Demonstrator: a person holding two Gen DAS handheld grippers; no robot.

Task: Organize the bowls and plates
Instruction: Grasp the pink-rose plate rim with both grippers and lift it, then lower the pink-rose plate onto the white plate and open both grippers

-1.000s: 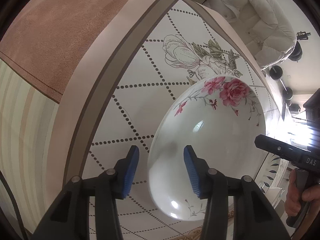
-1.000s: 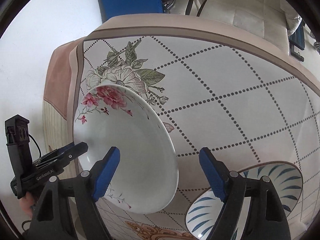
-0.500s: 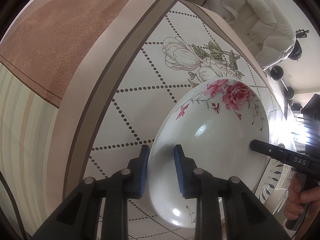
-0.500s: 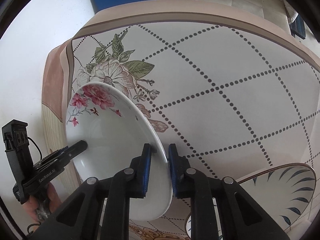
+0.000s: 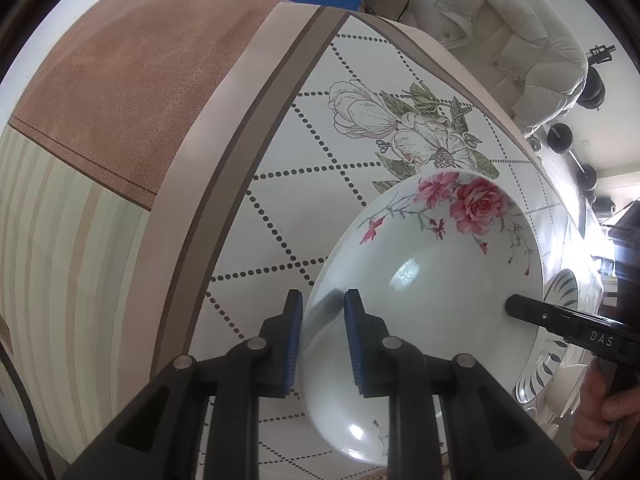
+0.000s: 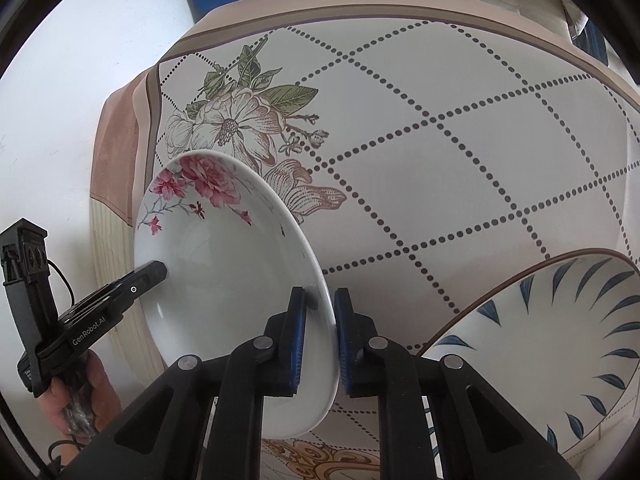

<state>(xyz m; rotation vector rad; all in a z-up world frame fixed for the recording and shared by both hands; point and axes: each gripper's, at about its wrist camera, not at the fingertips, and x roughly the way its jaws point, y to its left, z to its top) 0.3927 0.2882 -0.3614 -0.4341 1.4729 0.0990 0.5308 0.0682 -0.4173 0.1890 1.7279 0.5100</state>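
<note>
A white bowl (image 5: 432, 292) painted with pink roses is held between two hand-held grippers above a table covered by a dotted, flowered cloth (image 6: 440, 152). The left gripper (image 5: 320, 336) pinches the rim on one side, one blue pad inside the bowl and one outside. The right gripper (image 6: 320, 332) pinches the opposite rim the same way. The bowl appears lifted slightly off the cloth, its open side facing up. A second bowl with blue leaf strokes (image 6: 560, 344) sits just beside it, on the right gripper's side. That nearness matters: stacking would likely mean carrying the rose bowl sideways toward the right gripper's side.
</note>
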